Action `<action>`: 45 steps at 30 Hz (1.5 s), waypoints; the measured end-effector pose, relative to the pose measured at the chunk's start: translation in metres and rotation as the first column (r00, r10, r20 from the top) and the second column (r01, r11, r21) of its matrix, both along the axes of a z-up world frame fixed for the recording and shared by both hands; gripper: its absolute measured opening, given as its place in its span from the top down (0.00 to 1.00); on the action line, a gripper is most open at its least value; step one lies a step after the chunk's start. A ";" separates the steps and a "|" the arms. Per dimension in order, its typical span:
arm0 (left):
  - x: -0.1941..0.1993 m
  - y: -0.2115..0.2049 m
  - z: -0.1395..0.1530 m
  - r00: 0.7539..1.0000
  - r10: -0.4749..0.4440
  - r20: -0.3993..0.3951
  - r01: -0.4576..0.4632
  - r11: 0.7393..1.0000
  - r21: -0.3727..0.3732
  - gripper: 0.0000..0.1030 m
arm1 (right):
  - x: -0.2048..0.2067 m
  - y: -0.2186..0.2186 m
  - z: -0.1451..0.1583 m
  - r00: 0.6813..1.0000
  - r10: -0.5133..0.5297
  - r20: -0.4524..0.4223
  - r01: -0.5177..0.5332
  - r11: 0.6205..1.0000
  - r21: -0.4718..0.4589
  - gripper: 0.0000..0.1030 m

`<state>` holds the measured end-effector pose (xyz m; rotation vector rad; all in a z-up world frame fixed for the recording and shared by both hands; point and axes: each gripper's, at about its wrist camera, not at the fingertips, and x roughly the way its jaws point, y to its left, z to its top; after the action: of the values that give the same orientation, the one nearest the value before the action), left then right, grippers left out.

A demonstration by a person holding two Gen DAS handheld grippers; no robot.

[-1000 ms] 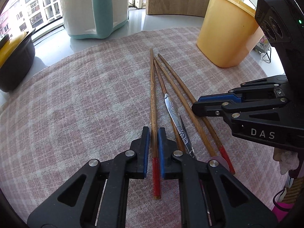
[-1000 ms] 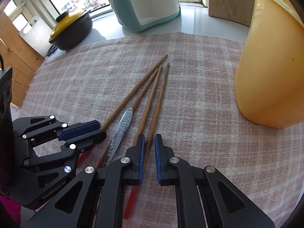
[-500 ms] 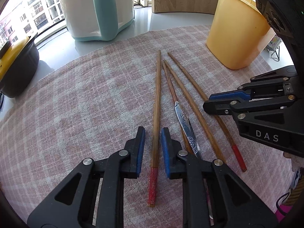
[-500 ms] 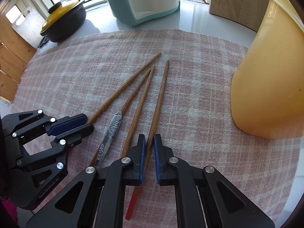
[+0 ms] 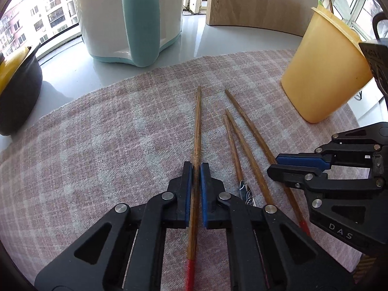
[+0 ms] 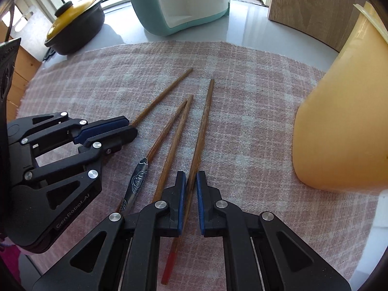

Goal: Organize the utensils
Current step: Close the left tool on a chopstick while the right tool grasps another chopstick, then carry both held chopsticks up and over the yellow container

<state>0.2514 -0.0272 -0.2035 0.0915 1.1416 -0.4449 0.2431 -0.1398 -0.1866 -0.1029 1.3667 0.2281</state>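
At the far left of the pale surface [image 5: 72,77] sits a black pot [image 5: 17,92] with a yellow lid, and next to it a white-and-teal appliance [image 5: 131,19]. A pink checked cloth [image 5: 97,145] covers the surface in front of them, and the utensils lie on it.

The left hand-held gripper [image 5: 196,169] has just been closing and now pinches the leftmost chopstick [image 5: 197,126] between its blue pads — the stick's red end [image 5: 189,272] shows below the jaws. To its right lie two more chopsticks [image 5: 245,145] close together, with a patterned metal handle [image 5: 246,191] beside them. The right hand-held gripper [image 6: 191,181] is pressed onto the fourth chopstick [image 6: 203,121], whose red tip [image 6: 168,266] shows beneath its jaws.

At the far right a yellow tub [image 5: 325,72] stands on the cloth's edge, a stick poking from its top. Behind it rises a wooden board [image 5: 262,0].
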 end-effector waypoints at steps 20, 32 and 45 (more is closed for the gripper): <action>-0.038 0.051 0.052 0.988 0.144 0.055 -0.133 0.976 -0.175 0.96 | -0.027 -0.002 0.044 0.987 0.047 0.154 -0.059 0.996 0.074 0.95; -0.070 0.047 0.114 0.974 0.156 0.164 -0.110 0.959 -0.260 0.96 | -0.064 -0.021 0.108 0.956 0.025 0.292 -0.078 0.982 0.172 0.95; -0.072 0.011 0.165 0.958 0.147 0.247 -0.050 0.932 -0.359 0.96 | -0.099 -0.059 0.168 0.910 -0.026 0.414 -0.076 0.970 0.229 0.95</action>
<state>0.1791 -0.0161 -0.0387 -0.2120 0.7806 -0.5221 0.1442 -0.1984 -0.0184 0.0347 0.9047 0.3706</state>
